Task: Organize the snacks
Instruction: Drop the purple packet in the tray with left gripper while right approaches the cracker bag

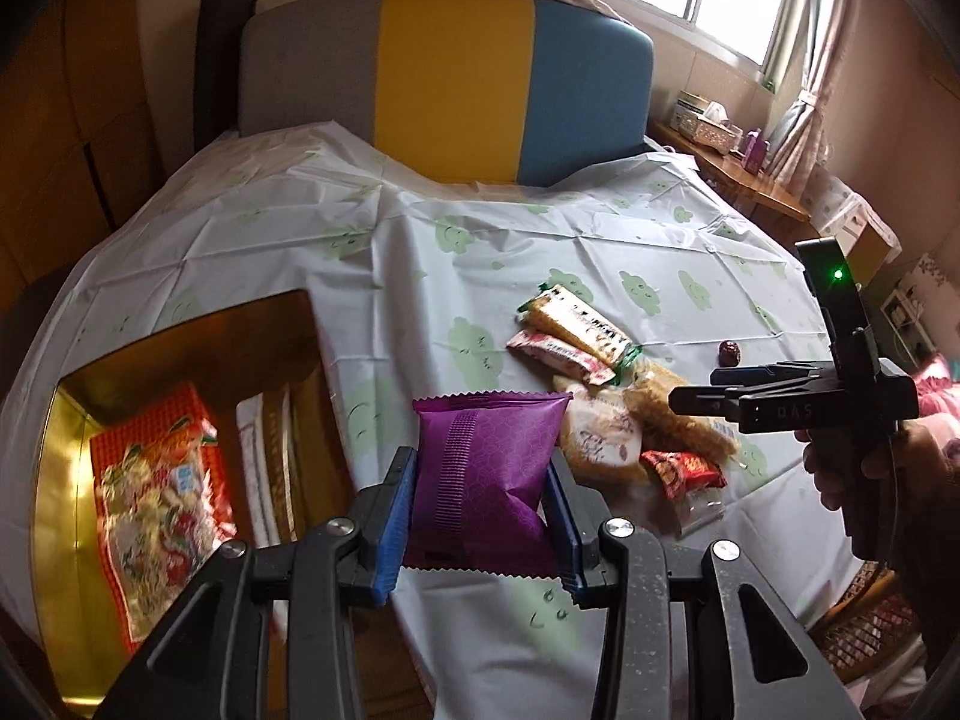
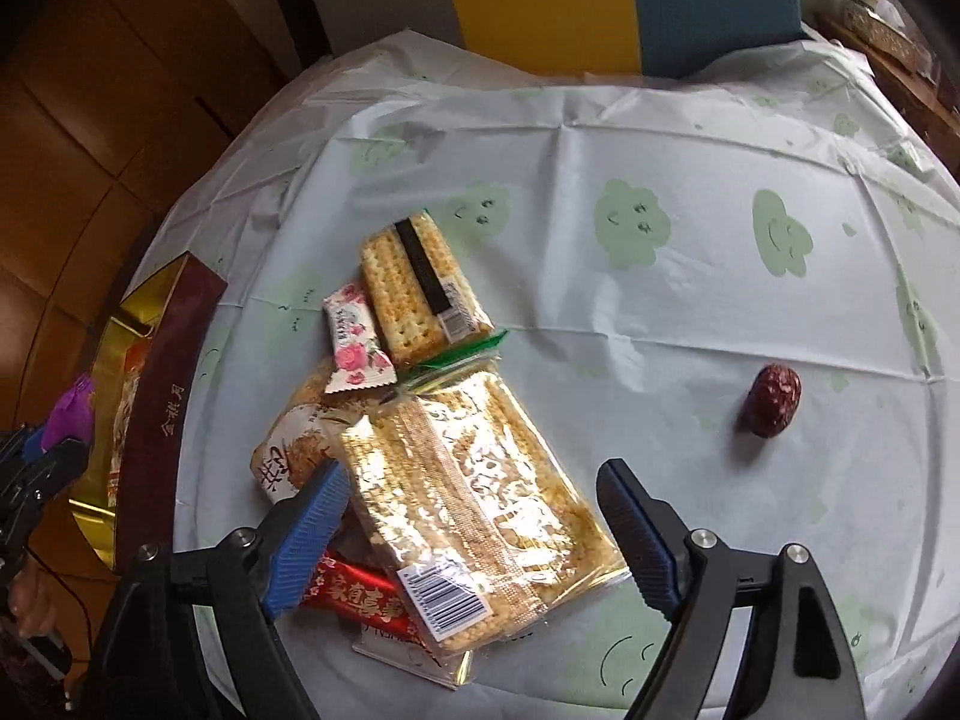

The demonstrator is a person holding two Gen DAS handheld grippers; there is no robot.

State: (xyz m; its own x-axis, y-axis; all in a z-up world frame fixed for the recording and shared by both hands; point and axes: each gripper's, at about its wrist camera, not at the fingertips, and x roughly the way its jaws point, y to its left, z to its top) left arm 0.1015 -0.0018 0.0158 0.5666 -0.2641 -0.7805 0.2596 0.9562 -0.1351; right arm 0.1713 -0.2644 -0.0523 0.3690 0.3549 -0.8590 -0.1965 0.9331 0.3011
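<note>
Purple packet (image 1: 487,468) in left claw (image 1: 480,519) — right claw (image 2: 474,531) agape over clear-wrapped crackers (image 2: 480,504).

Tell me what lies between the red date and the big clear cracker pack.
Nothing: in the right wrist view only bare tablecloth separates the red date from the big clear cracker pack.

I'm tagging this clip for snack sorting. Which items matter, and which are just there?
Job: purple packet in left gripper; gold box; cracker pack under right gripper; rose candy; red date.
Bystanders: tissue box; chair.
</note>
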